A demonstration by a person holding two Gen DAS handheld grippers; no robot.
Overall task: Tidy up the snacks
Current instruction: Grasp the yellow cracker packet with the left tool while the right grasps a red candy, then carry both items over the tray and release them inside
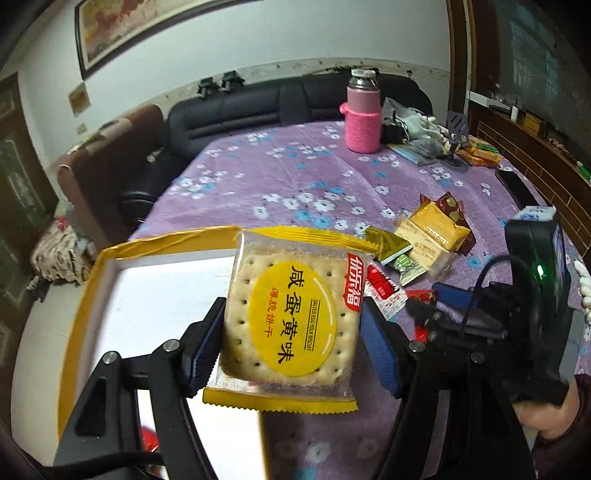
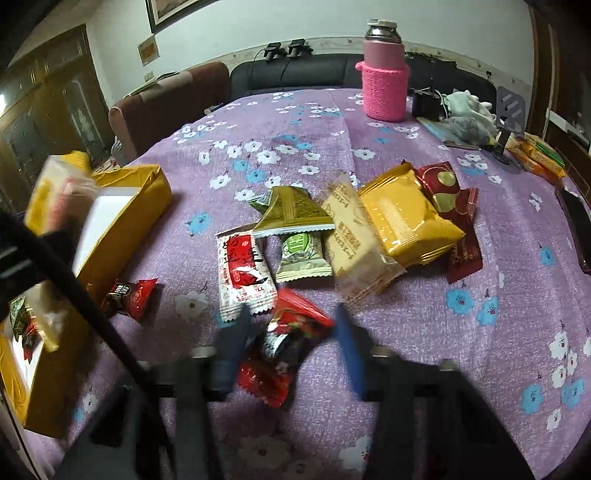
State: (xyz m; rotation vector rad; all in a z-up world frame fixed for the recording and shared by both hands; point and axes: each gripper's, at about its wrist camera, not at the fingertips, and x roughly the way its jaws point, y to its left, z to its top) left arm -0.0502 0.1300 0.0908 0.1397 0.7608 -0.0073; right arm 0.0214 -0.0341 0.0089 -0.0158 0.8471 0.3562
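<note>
- I'm in a home living room: black leather sofa (image 1: 258, 107), brown upholstered armchair (image 2: 173, 99).
- Framed landscape painting (image 1: 136, 26) on the white wall.
- Purple floral cloth (image 2: 406, 155) covers my counter, carrying a pink knit-sleeved flask (image 2: 384, 74).

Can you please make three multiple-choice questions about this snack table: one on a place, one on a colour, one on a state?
1. Where is the cracker packet?
A. between the left tongs, over the box
B. on the cloth beside the flask
C. under the snack pile

2. What colour is the knitted sleeve on the flask?
A. green
B. pink
C. white

3. In what state are the right tongs?
A. shut on a snack
B. open around a red snack
C. inside the box

Answers:
1 A: the left tongs clamp the cracker packet above the box.
2 B: the flask wears a pink sleeve.
3 B: the right tongs stand apart on both sides of the red snack, not yet closed.
</note>
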